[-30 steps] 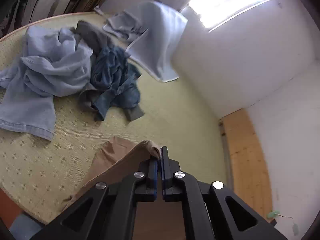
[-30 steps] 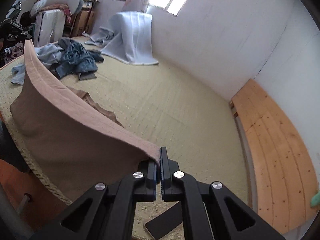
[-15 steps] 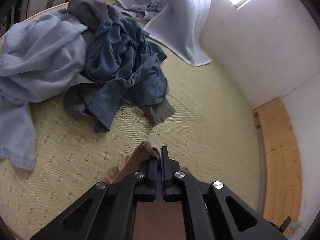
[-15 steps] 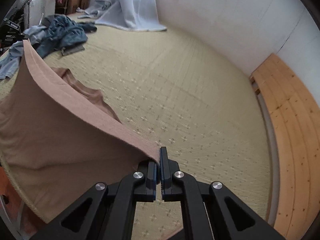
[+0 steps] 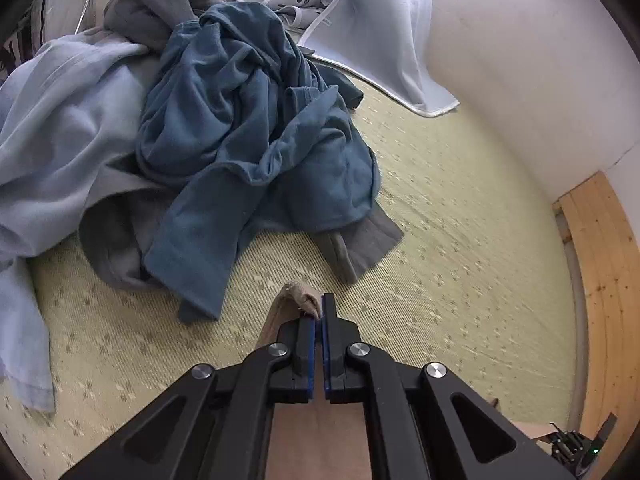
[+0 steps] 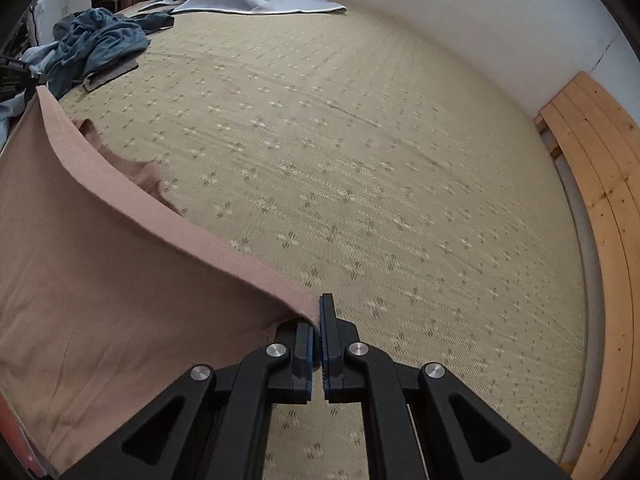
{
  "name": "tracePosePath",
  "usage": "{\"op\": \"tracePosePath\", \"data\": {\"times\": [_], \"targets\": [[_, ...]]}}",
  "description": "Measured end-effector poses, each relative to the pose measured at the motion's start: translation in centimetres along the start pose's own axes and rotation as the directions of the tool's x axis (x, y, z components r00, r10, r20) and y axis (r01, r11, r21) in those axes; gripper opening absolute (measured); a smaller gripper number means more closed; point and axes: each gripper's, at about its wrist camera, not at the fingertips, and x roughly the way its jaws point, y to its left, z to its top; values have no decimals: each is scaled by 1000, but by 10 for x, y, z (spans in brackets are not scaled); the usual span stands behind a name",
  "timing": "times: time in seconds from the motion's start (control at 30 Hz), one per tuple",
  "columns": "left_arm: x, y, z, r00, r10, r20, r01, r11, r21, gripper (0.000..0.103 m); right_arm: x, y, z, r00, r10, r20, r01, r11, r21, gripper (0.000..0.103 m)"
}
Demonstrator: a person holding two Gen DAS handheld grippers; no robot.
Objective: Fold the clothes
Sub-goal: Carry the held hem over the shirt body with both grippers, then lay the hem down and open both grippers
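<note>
A tan garment (image 6: 100,280) hangs stretched between my two grippers above the woven mat (image 6: 360,160). My right gripper (image 6: 321,312) is shut on one corner of its edge, and the cloth sweeps away to the left. The far corner meets the left gripper (image 6: 16,76), seen as a dark shape at the left edge. In the left wrist view my left gripper (image 5: 321,312) is shut on a bunched corner of the tan garment (image 5: 300,294), low over the mat (image 5: 460,260). More of the cloth shows under its fingers.
A heap of clothes lies just ahead of the left gripper: a dark blue shirt (image 5: 248,128), a grey garment (image 5: 360,244) beneath it and a pale blue one (image 5: 60,128). A white sheet (image 5: 392,32) hangs by the wall. A wooden ledge (image 6: 600,200) borders the mat on the right.
Both grippers have moved forward and down toward the mat with the tan garment held. The clothes heap now looms much closer in the left wrist view.
</note>
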Motion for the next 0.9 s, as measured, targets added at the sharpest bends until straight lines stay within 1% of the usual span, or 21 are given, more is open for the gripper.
{"op": "tracePosePath", "data": {"times": [0.17, 0.27, 0.37, 0.4, 0.43, 0.47, 0.5, 0.53, 0.63, 0.7, 0.77, 0.8, 0.83, 0.9], "targets": [[18, -3, 1, 1000, 17, 6, -17, 1000, 21, 1, 21, -4, 11, 1000, 12, -14, -12, 1000, 15, 1], [30, -5, 1, 1000, 25, 8, -25, 999, 31, 1, 35, -8, 11, 999, 22, -24, -21, 999, 37, 1], [39, -4, 1, 1000, 13, 11, -13, 999, 29, 2, 41, -11, 10, 1000, 23, -15, -23, 999, 50, 1], [41, -3, 0, 1000, 9, 12, -10, 999, 32, 2, 43, -12, 9, 1000, 25, -13, -24, 998, 55, 4], [42, -3, -1, 1000, 9, 14, -9, 999, 41, 2, 45, -14, 9, 1000, 26, -10, -25, 998, 59, 12], [41, -3, -2, 1000, 10, 16, -11, 998, 56, 3, 47, -15, 9, 1000, 27, -8, -26, 998, 64, 15], [41, -3, -4, 1000, 11, 18, -13, 997, 70, 3, 49, -17, 8, 1000, 28, -5, -27, 997, 69, 23], [41, -3, -5, 1000, 13, 20, -14, 996, 84, 3, 49, -21, 7, 1000, 26, -6, -26, 996, 91, 33], [28, -4, -8, 999, -12, 49, 5, 991, 133, 7, 45, -28, 4, 1000, 13, 15, -15, 991, 135, 50], [18, -2, -8, 997, -42, 70, 32, 989, 146, 11, 40, -33, 1, 999, 4, 33, -10, 987, 162, 57], [7, -1, -8, 994, -66, 90, 52, 987, 155, 16, 33, -33, 0, 998, -23, 53, 13, 984, 175, 59], [2, 0, -9, 992, -74, 99, 58, 986, 158, 18, 30, -33, -1, 997, -37, 63, 25, 983, 182, 65], [-1, 1, -9, 992, -79, 103, 62, 985, 159, 22, 23, -31, -2, 997, -46, 69, 33, 981, 190, 67], [-6, 4, -11, 991, -83, 108, 65, 985, 163, 32, 22, -31, -5, 998, -18, 66, 3, 976, 220, 67]]}}
